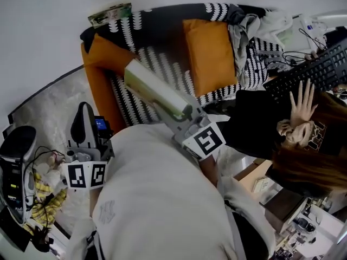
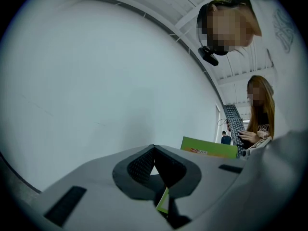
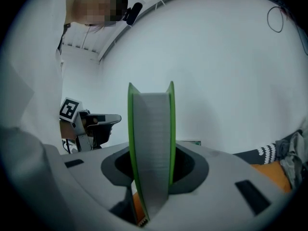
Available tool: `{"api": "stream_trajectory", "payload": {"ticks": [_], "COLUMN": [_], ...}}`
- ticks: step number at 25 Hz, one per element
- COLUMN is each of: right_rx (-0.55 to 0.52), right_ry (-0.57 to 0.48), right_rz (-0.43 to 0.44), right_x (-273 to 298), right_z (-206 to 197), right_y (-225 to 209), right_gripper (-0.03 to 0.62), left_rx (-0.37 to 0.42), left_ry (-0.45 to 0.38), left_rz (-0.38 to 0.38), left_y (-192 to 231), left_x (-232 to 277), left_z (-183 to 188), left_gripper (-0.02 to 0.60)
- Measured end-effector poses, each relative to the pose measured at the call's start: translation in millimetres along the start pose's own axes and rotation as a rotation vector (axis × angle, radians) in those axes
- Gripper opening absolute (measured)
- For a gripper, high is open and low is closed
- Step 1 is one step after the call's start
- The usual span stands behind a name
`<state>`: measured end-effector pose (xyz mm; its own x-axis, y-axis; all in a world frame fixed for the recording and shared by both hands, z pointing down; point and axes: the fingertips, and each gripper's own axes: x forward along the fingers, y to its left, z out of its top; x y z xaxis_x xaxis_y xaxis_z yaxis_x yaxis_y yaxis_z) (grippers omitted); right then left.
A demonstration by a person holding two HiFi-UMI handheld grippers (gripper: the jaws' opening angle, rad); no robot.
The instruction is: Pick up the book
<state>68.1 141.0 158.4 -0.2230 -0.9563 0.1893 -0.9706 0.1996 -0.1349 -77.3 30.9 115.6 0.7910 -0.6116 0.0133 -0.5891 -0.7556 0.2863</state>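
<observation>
The book (image 1: pixel 157 93) has green covers and pale page edges. It hangs in the air above the sofa with my right gripper (image 1: pixel 184 115) shut on its lower end. In the right gripper view the book (image 3: pixel 151 143) stands upright between the two jaws, page edges toward the camera, and my right gripper (image 3: pixel 153 166) presses on both covers. My left gripper (image 1: pixel 83 124) is off to the left, apart from the book, pointing at the white wall. In the left gripper view my left gripper (image 2: pixel 154 150) has its pad tips together with nothing held, and the book (image 2: pixel 209 148) shows beyond it.
Below the book is a sofa (image 1: pixel 162 64) with a black-and-white patterned cover, an orange cushion (image 1: pixel 209 53) and a heap of clothes (image 1: pixel 255 28). A person in black (image 1: pixel 260 123) at the right holds a keyboard (image 1: pixel 317 72). Devices and cables (image 1: pixel 21 183) crowd the floor at the left.
</observation>
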Motion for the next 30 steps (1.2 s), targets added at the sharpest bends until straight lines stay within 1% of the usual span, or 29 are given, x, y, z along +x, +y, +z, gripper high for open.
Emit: {"api": "stream_trajectory", "payload": {"ticks": [3,13,20,27,30], "right_rx": [-0.007,-0.037,-0.022,-0.026,-0.04], "right_ry": [0.01,-0.003,-0.027,-0.01,0.022], "right_rz": [0.004,0.018,-0.016,-0.015,-0.003], "right_x": [8,26,36,40,38], "right_z": [-8,-2,-1,-5,-11], "right_y": [1,-6,-10,-10,-11], "right_gripper": [0.146,0.146,0.146,0.146,0.146], "left_rx": [-0.008,-0.02,-0.027,-0.025,-0.024], "left_ry": [-0.003,-0.019,-0.017,-0.018,-0.021], "left_rz": [0.007,0.019,0.004,0.013,0.024], "left_y": [10,24,33,40,43], "left_x": [-2,11,18,20,18], "left_z": [-8,-8,-16,-14,-13], "left_gripper": [0.009,0.009,0.009,0.009,0.009]}}
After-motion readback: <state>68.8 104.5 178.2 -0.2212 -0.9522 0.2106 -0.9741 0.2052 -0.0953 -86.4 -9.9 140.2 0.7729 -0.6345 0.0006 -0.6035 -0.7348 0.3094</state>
